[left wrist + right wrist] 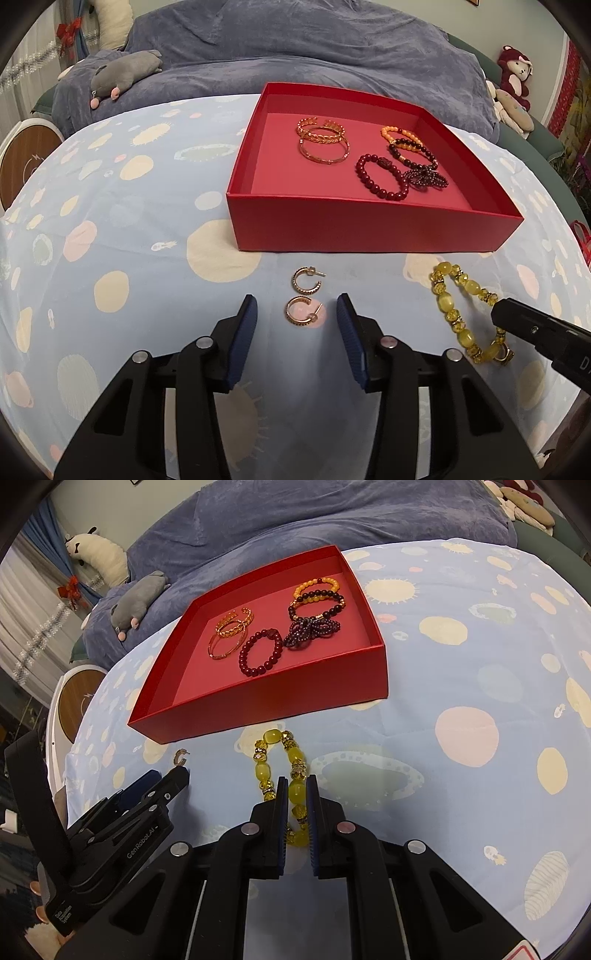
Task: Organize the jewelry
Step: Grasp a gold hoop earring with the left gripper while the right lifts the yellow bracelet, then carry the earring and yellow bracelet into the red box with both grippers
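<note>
1. Far left of the left wrist view, a round white-rimmed wooden thing (27,155) stands by the bed's edge, with tinsel (33,61) and a red bow (70,31) on the curtain behind it.
2. A grey plush animal (125,72) lies on a blue-grey velvety blanket (295,37) heaped across the back.
3. The work surface is a pale blue sheet (129,221) printed with cream and pink planets (it drapes softly, with a few creases).
4. The left gripper (297,310) hangs over the sheet, its jaws apart on either side of the near gold hoop earring (301,312), pads not touching it; a second hoop earring (306,280) lies just beyond.
5. The red box (369,229) sits behind the earrings, holding gold bangles (323,142) on its left and beaded bracelets (402,166) on its right.
6. The yellow bead bracelet (291,764) lies on the sheet in front of the box; the right gripper (297,786) is clamped on its near beads.
7. At the far right, plush toys (515,74) sit piled on a green seat (546,144).
</note>
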The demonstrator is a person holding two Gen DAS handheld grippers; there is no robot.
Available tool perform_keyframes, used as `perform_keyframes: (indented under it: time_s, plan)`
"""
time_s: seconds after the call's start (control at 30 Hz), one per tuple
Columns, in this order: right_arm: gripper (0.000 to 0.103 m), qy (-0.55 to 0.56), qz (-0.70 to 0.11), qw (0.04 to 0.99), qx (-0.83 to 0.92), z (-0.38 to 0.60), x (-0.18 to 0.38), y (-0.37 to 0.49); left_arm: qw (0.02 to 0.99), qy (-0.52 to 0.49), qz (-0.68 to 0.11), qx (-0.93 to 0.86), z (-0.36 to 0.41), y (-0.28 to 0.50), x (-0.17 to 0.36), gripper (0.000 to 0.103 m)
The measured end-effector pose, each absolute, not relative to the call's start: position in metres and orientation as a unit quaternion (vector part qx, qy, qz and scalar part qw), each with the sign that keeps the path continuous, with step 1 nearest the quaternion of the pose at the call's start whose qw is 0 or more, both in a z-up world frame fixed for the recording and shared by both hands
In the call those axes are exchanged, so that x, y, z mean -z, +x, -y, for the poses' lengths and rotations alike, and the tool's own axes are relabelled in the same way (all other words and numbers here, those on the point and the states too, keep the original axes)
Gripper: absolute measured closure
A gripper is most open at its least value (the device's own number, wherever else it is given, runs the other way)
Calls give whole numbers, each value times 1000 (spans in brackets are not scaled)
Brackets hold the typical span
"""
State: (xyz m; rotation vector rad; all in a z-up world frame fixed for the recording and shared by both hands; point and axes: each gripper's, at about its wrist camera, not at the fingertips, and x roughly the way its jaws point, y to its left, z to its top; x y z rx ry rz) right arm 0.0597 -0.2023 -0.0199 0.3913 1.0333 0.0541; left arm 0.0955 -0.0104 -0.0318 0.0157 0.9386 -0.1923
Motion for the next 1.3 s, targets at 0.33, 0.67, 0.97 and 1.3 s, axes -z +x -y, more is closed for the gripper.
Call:
perform_keyframes:
  time_s: [0.33,0.67,0.97,1.3]
  plan:
    - [93,189,-488,852,-30,202,18,59,890,10,-445,101,12,95,32,84]
    - [93,187,-455,870,-42,208,-25,54,887,-2,-450,107,4,89,21,84]
    - [93,147,-425,893,-22,234,-91,39,884,-12,-453,118,-13,67,-9,84]
    - [93,138,-391,908,-57,222,-130,64,892,-16,-426,151,-7,91,-69,84]
